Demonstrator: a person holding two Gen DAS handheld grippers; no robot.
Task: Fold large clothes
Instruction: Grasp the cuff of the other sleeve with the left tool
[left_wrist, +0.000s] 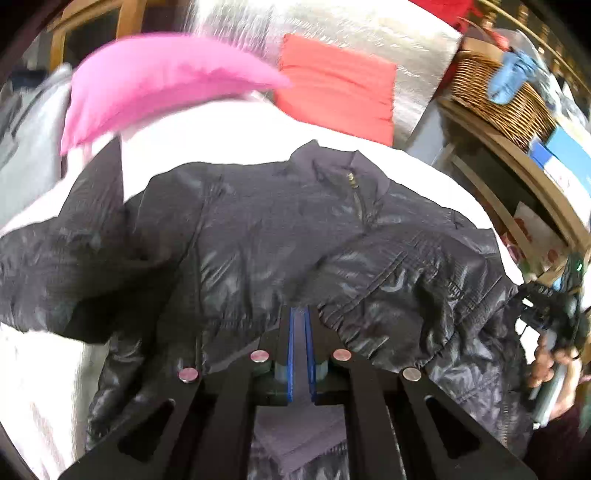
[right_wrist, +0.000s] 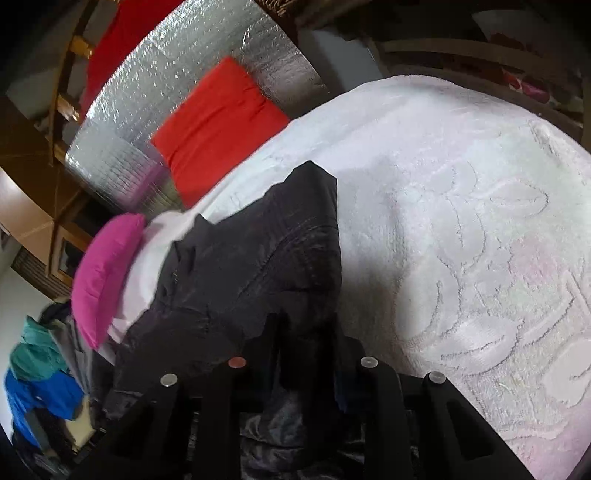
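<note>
Nearest to you, your left gripper (left_wrist: 301, 314) has its blue pads pressed together on the hem of the black jacket (left_wrist: 258, 236), close to the middle of the bottom edge. Whether fabric is really pinched between the pads you cannot see well, but the hem folds up just around the tips, so a grip on the hem is the likely reading.

Your right gripper (right_wrist: 301, 332) sits at the other side of the jacket (right_wrist: 258, 266), over a sleeve or a side panel. Dark cloth fills the space between its fingers, and they look closed on a thick bunch of it. Two grips along the lower part make sense for a lengthwise fold: you can lift the bottom toward the collar.

The jacket lies front up on the white textured blanket (right_wrist: 461, 221), its collar and zipper pull (left_wrist: 351, 181) pointing away from you, one sleeve spread to the left.

Beyond the collar, a pink pillow (left_wrist: 155, 85) lies near the jacket's shoulder and could stand in the way of the fold. Further are a red cushion (left_wrist: 336, 88), a silver insulation sheet (right_wrist: 192, 81) and a wicker basket (left_wrist: 506, 99), all well apart.
</note>
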